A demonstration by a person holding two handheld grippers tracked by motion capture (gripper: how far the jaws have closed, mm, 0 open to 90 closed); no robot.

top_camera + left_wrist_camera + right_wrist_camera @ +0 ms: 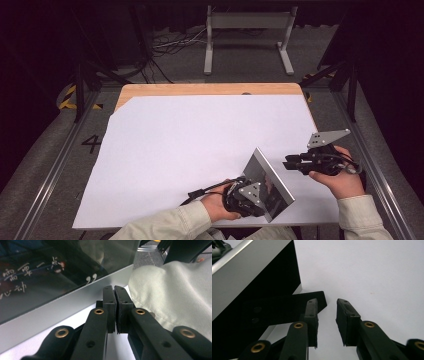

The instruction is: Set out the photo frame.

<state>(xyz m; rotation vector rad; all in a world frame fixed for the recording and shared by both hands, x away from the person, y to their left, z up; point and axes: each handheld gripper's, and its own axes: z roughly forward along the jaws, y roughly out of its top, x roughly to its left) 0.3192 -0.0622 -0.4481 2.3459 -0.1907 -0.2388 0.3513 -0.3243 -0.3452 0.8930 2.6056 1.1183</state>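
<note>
so the silver-edged rectangular picture frame with dark glass (267,181) stands tilted on the white sheet covering the wooden table (190,145), propped on its black back stand (287,305). the left gripper (115,293), just in front of the frame's lower edge, has its jaws nearly together with nothing between them. the right gripper (327,315), behind the frame beside the stand, is partly open and empty. standing the frame looks done; withdrawing remains.

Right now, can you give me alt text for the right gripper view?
The right gripper has its jaws open over the white sheet, nothing between them. The silver picture frame rises tilted at the left, its black back stand reaching toward the jaws.
</note>
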